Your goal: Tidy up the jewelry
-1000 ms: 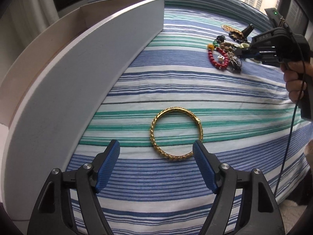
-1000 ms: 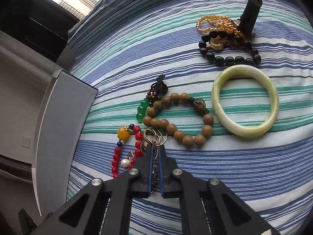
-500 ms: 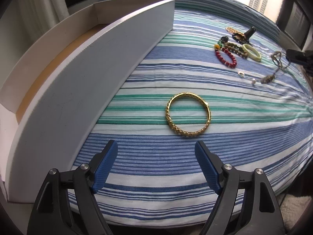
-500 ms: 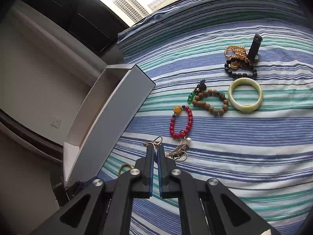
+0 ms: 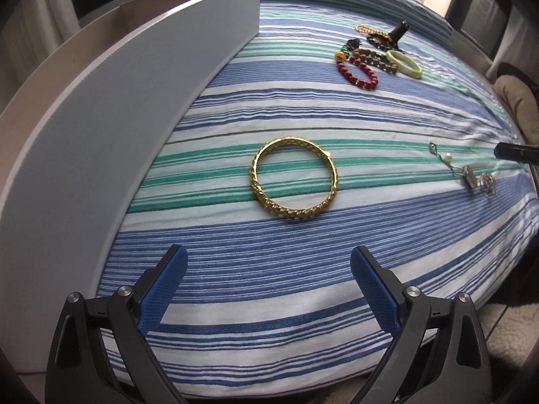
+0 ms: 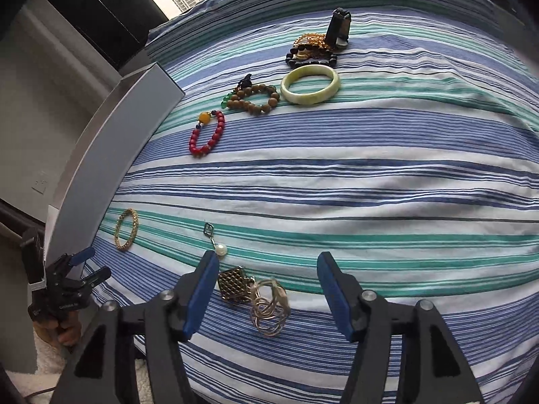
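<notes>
Right gripper has just let go of the earring cluster: its jaws, clamped on it half a second ago, now stand wide apart with the cluster lying on the bed between them, so that piece looks relocated. Left gripper has backed off, jaws spread and empty, gold bangle ahead of them, the likely next pick. White box walls off their left; the remaining bracelets sit far ahead, nothing blocking.

Left gripper open, gold bangle ahead on striped sheet.
</notes>
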The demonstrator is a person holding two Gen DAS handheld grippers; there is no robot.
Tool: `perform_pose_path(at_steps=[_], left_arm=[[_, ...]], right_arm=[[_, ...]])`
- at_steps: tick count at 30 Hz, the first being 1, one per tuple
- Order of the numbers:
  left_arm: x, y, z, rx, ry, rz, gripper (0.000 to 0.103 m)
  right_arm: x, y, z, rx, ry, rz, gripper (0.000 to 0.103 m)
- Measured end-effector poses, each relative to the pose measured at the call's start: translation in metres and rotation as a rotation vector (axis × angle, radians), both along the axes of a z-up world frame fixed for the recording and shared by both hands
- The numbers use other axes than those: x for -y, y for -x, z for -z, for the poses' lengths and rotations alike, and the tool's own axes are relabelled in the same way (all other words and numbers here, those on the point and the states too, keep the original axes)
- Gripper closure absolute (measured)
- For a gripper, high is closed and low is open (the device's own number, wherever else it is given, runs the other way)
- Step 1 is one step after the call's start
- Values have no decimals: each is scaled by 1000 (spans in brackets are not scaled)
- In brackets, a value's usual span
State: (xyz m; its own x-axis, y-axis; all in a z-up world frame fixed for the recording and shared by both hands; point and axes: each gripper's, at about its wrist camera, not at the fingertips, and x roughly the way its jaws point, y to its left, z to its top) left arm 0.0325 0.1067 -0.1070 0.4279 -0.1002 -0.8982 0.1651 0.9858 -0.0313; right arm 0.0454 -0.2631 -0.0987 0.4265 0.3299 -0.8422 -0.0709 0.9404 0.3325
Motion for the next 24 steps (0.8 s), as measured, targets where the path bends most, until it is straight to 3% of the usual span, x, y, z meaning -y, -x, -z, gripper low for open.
perform_pose_path(at_steps=[5, 11, 18, 19, 20, 21, 22, 23, 24], left_arm=[[6, -14, 10, -23, -6, 34, 5], [14, -28, 16, -12, -35, 74, 3], [19, -37, 18, 13, -31, 80, 1], [19, -37, 17, 14, -31, 79, 3], [20, -36, 16, 23, -29, 82, 14], [21, -35, 12, 36, -24, 91, 33], [23, -34, 10, 40, -21, 105, 38], [25, -36, 10, 32, -32, 108, 38], [26, -36, 10, 34, -32, 104, 38]], right_arm=[[15, 13, 2, 0, 13, 0, 40], [-4, 34, 5, 44, 191, -205, 40], [-17, 22, 31, 59, 274, -273, 40], [-21, 21, 36, 51, 286, -287, 40], [-24, 22, 36, 72, 307, -298, 40], [-26, 25, 35, 86, 311, -312, 40], [-27, 26, 34, 83, 302, -318, 44], [-26, 27, 33, 79, 293, -311, 59], [-23, 28, 32, 74, 282, -298, 68]])
